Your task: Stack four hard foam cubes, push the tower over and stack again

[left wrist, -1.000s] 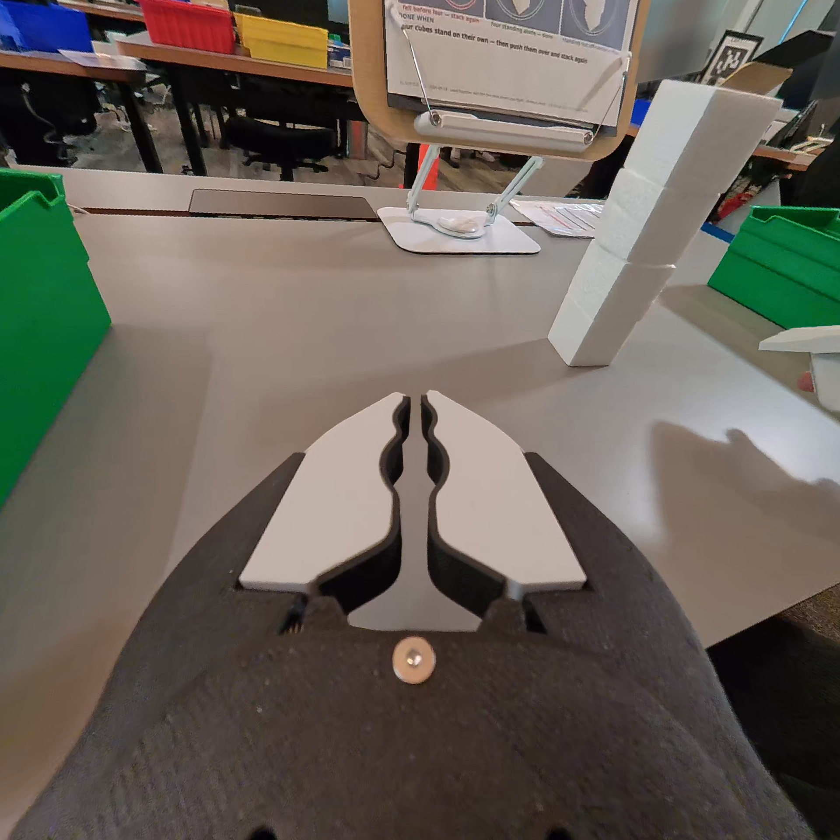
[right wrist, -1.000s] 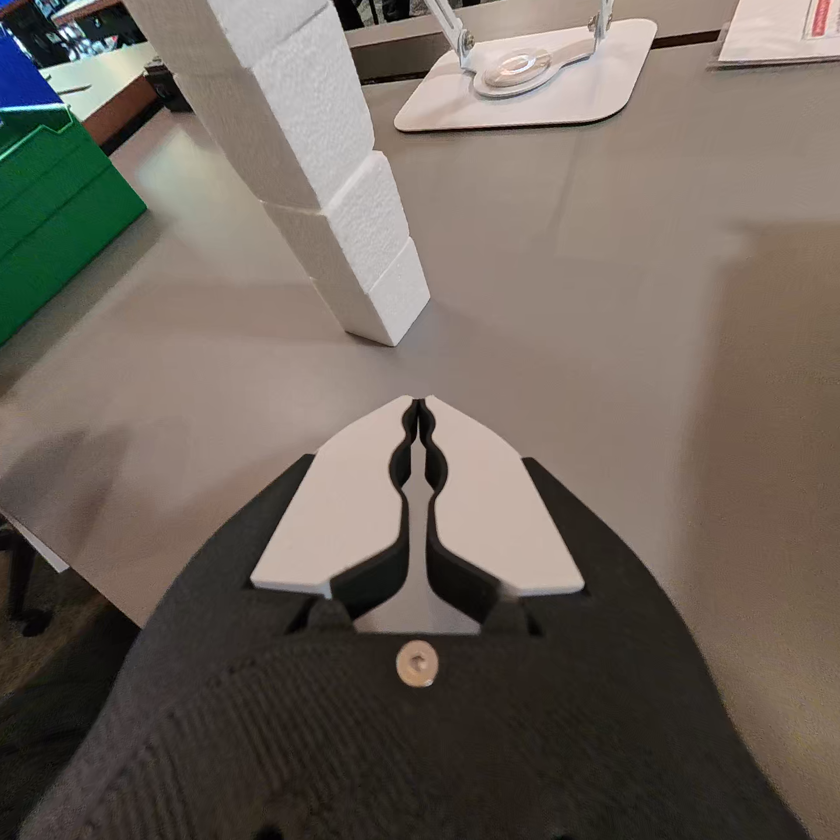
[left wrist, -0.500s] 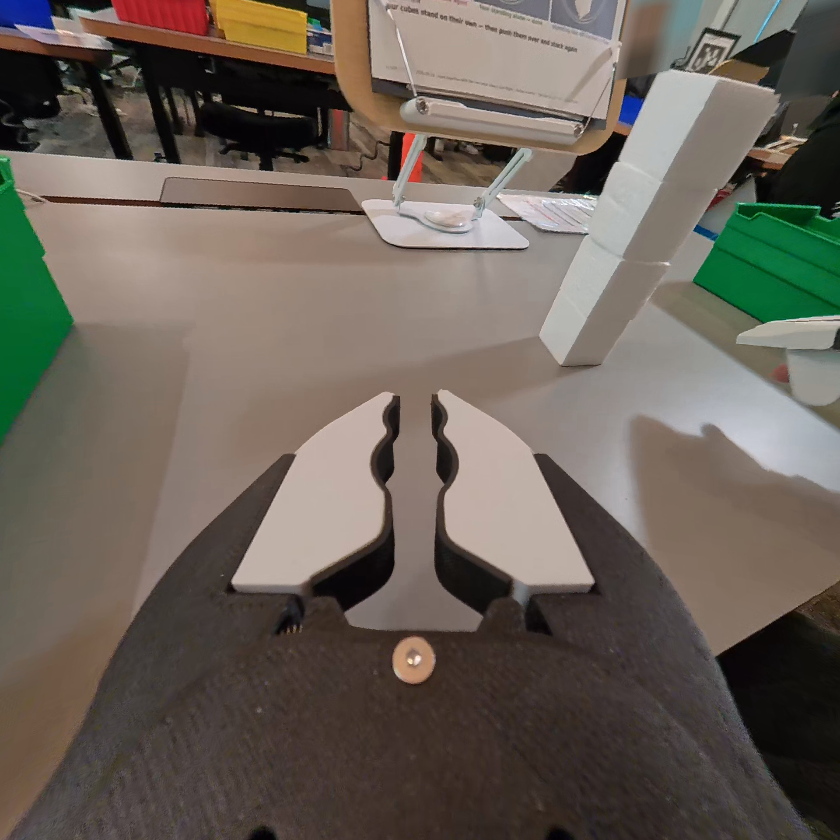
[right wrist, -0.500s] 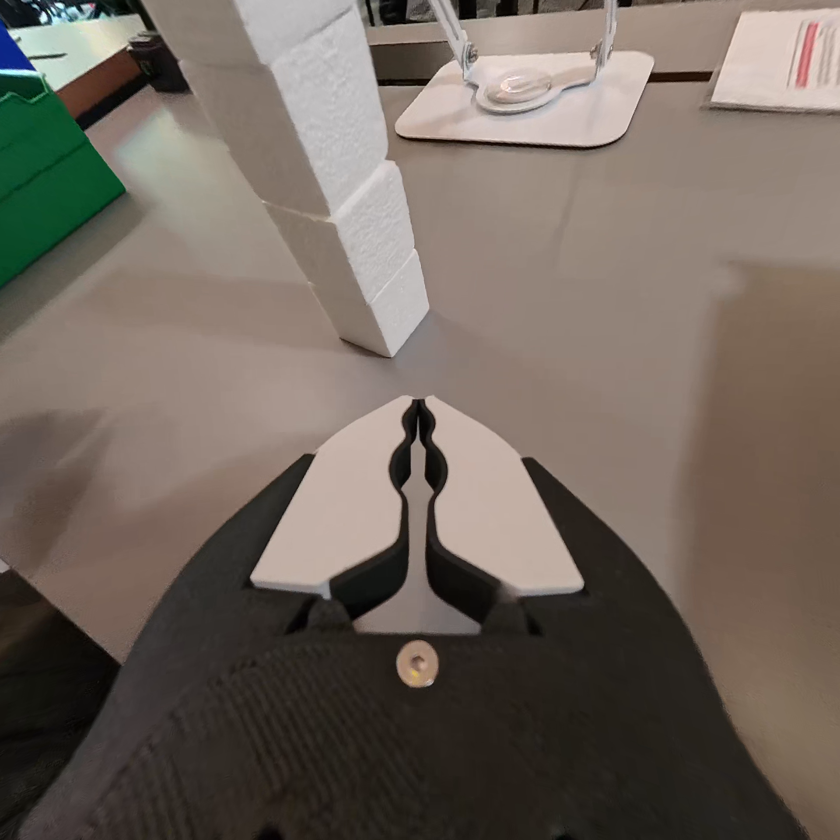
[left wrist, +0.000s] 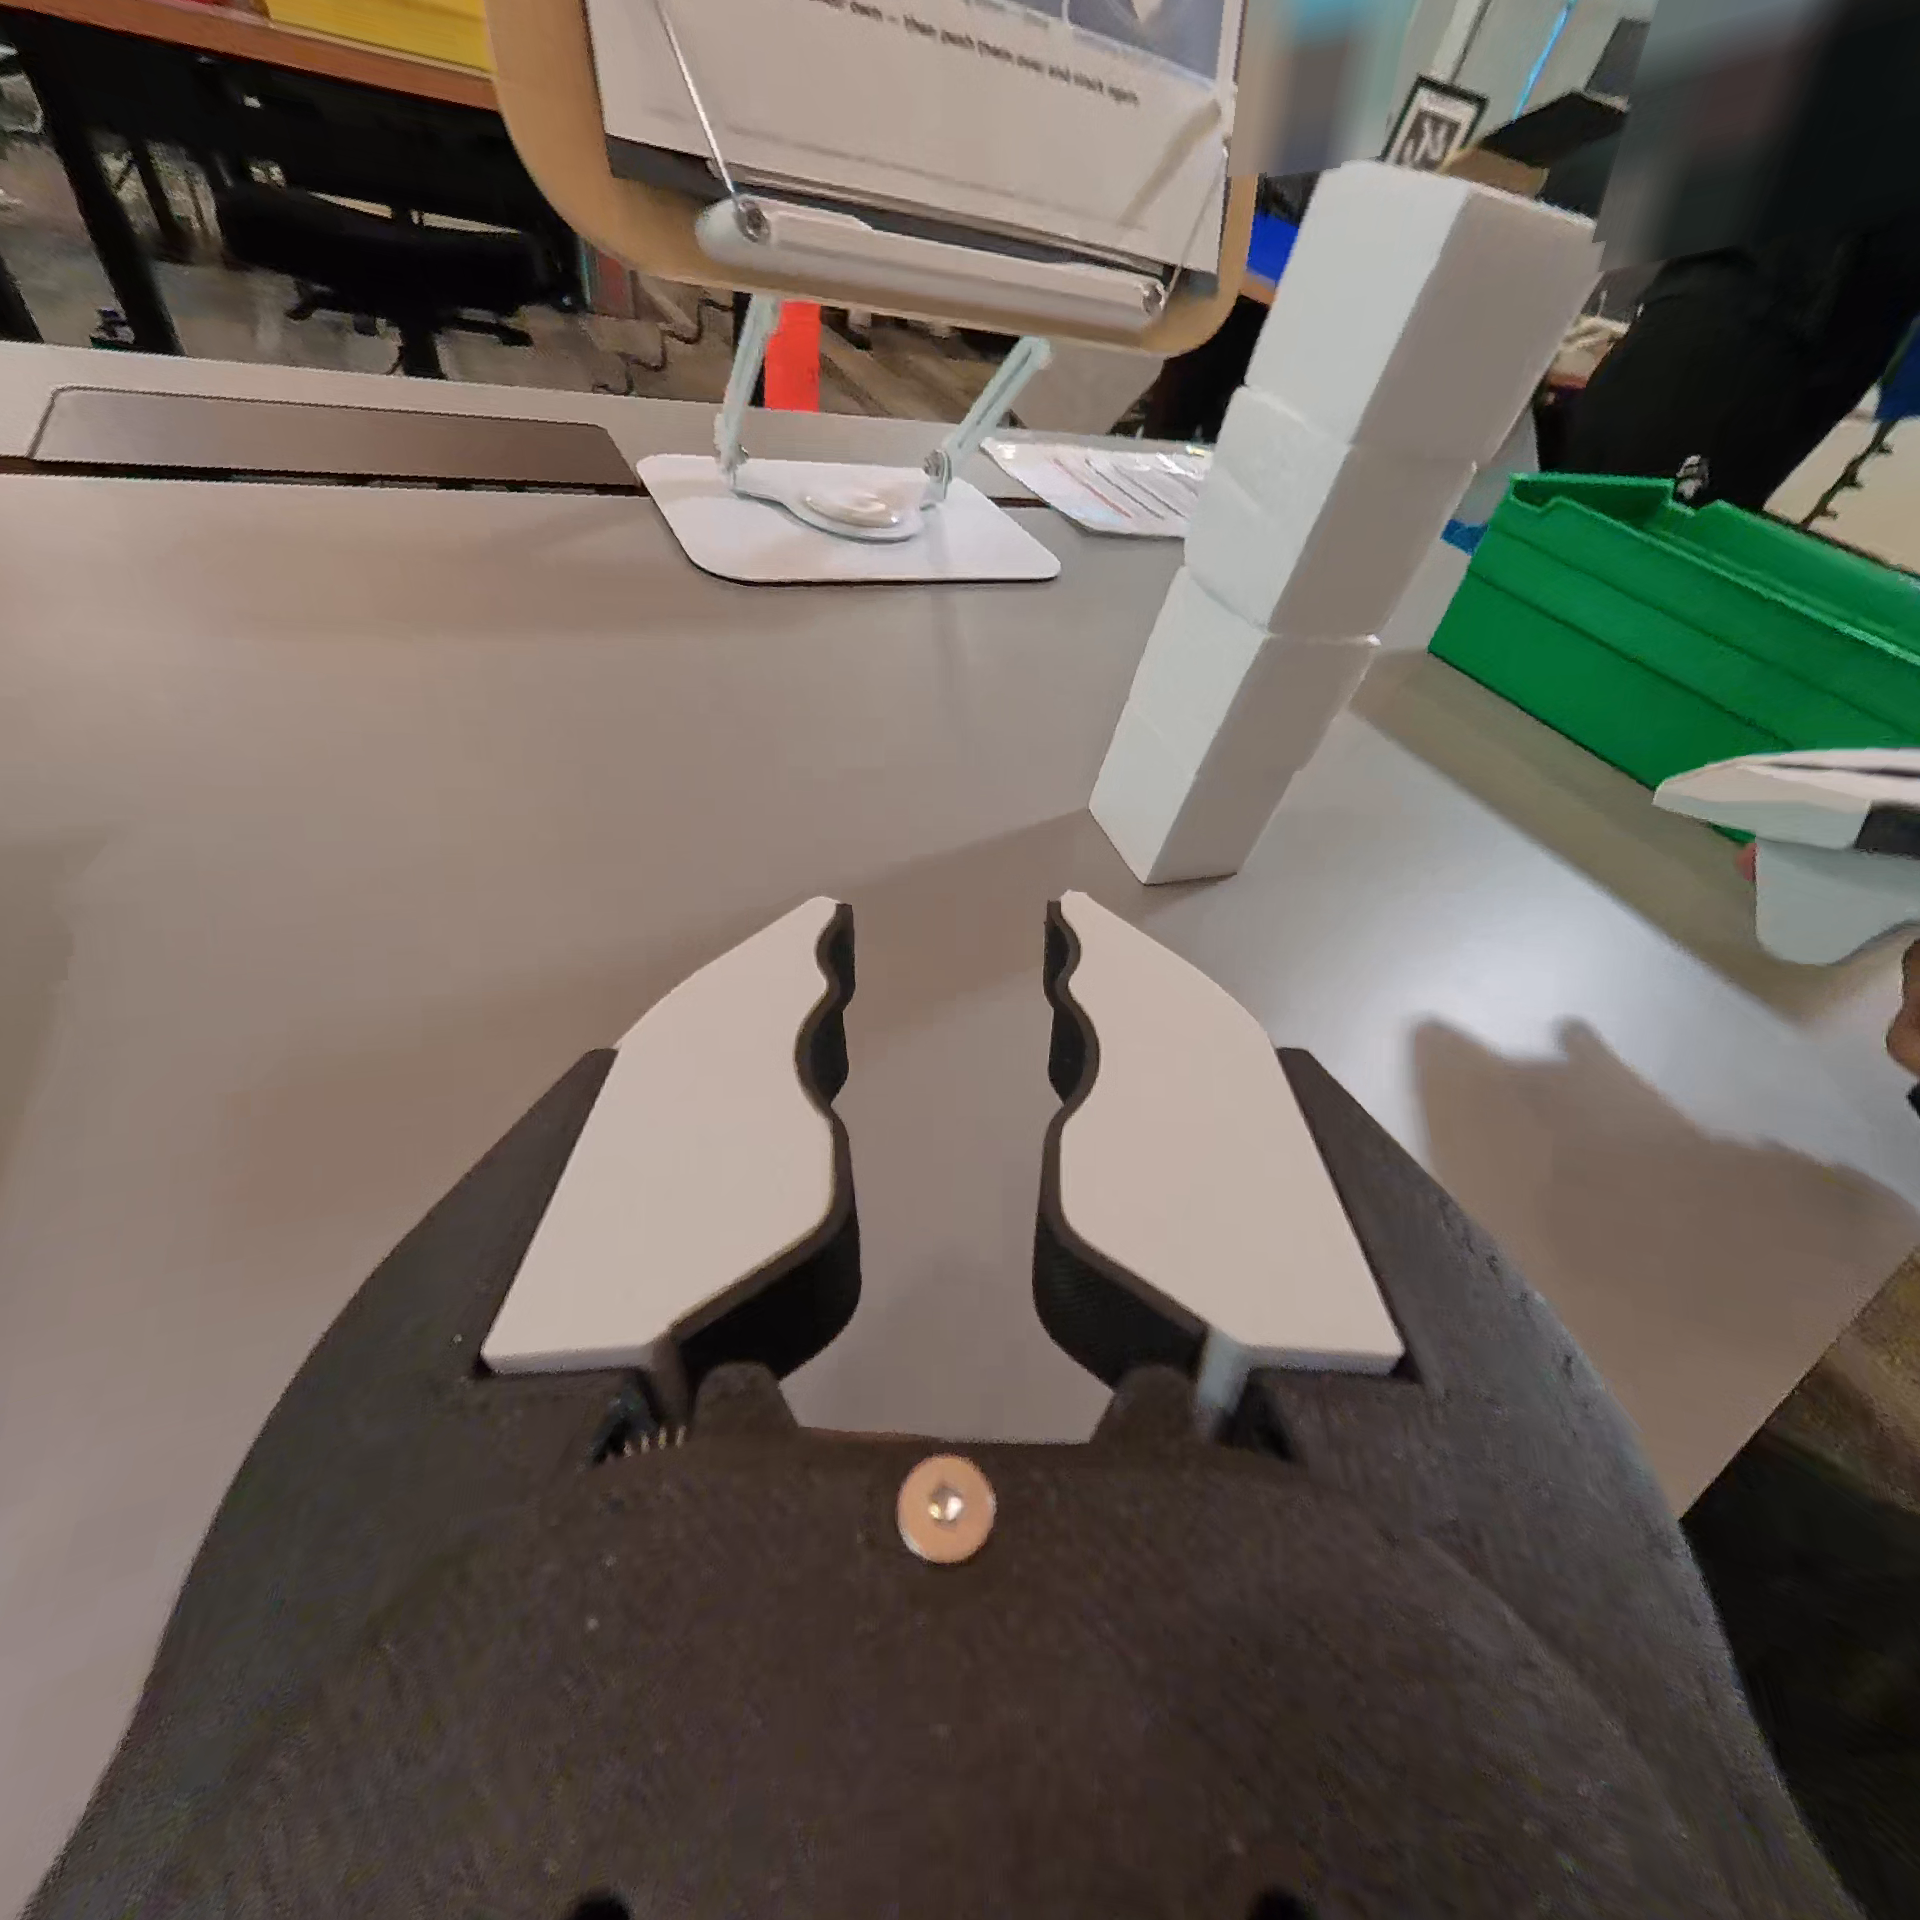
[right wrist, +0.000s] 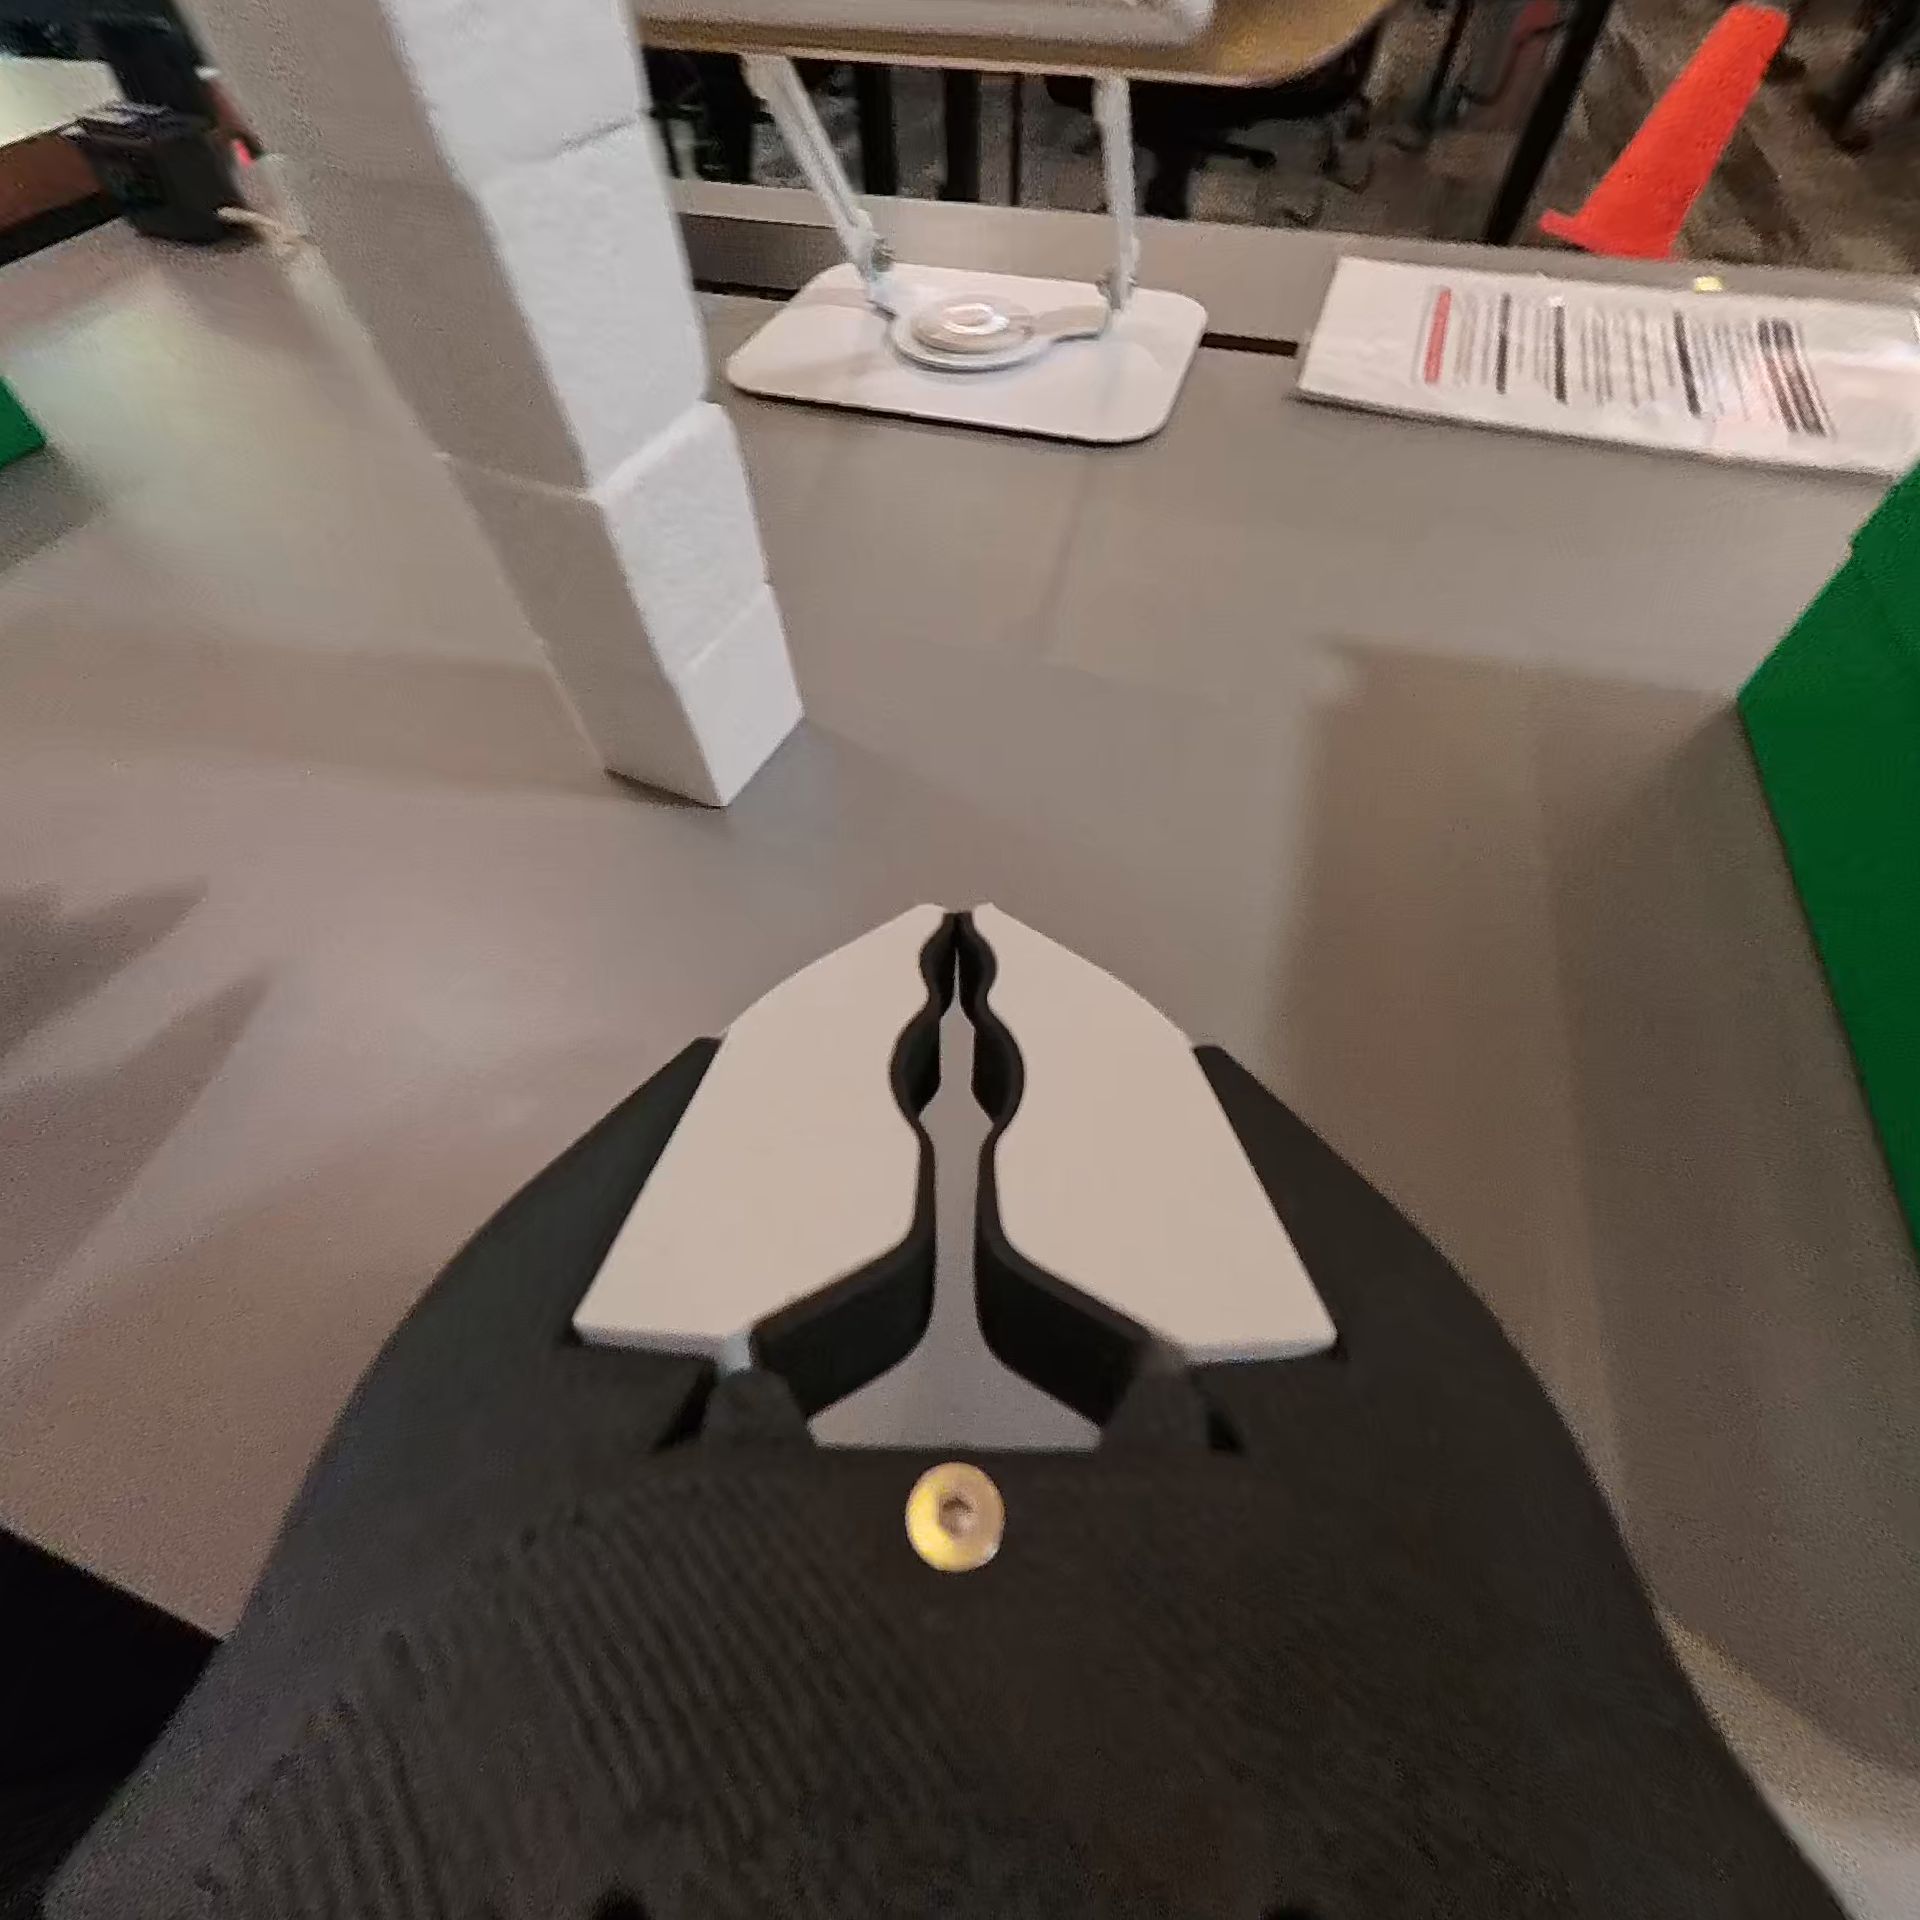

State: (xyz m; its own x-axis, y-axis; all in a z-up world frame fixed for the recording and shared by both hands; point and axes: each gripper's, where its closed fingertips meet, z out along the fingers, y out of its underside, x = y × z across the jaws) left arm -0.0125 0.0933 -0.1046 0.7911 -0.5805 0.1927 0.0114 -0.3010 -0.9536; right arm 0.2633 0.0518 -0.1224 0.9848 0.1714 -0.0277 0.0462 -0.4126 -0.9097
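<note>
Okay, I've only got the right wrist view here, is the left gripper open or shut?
Observer: Open. The left gripper has its jaws apart with nothing between them, and bare table beneath.
Operator: The foam stack runs out of my frame. What's at its top?
Observer: The white foam block stack ends in a flat top with nothing on it. By the seams, I count about four blocks.
Operator: And what is that stand holding?
Observer: The stand carries a wooden board with a printed sheet clipped onto it.
</note>
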